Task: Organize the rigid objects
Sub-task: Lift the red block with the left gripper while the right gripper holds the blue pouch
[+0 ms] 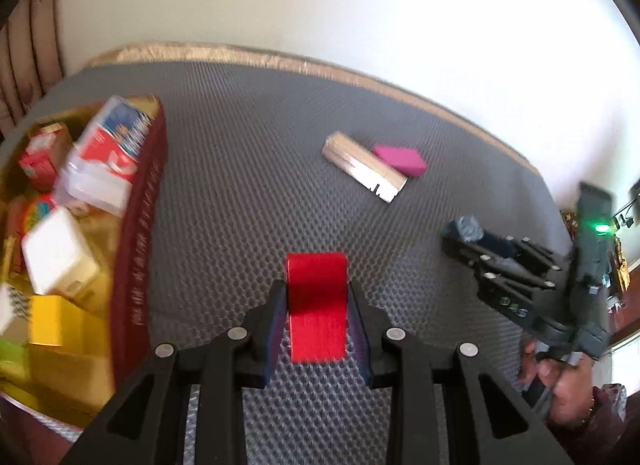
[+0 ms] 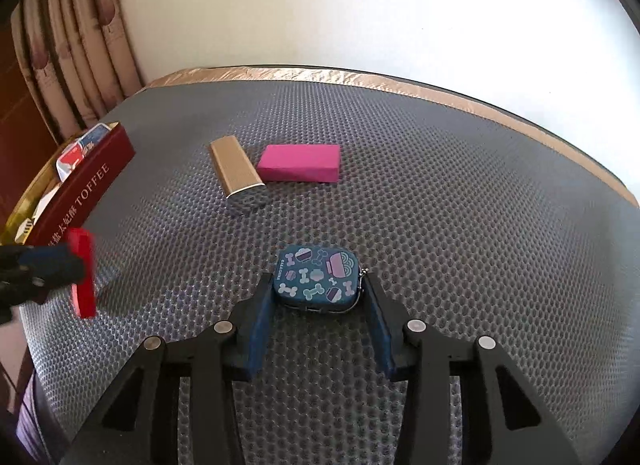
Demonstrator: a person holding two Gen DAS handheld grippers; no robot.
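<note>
My left gripper (image 1: 316, 297) is shut on a red block (image 1: 317, 305) and holds it above the grey mat, just right of the dark red toffee box (image 1: 142, 241). It also shows in the right wrist view (image 2: 60, 269), with the red block (image 2: 82, 273). My right gripper (image 2: 316, 297) is open, with its fingers on either side of a small blue patterned case (image 2: 316, 275) that lies on the mat. The right gripper also shows in the left wrist view (image 1: 464, 237). A gold power bank (image 2: 236, 173) and a pink block (image 2: 300, 163) lie side by side farther back.
The toffee box (image 2: 84, 193) at the left holds several packets and small boxes (image 1: 64, 201). The grey mat (image 2: 440, 225) covers a table with a gold edge (image 2: 460, 101). A white wall stands behind and curtains (image 2: 72, 65) hang at the left.
</note>
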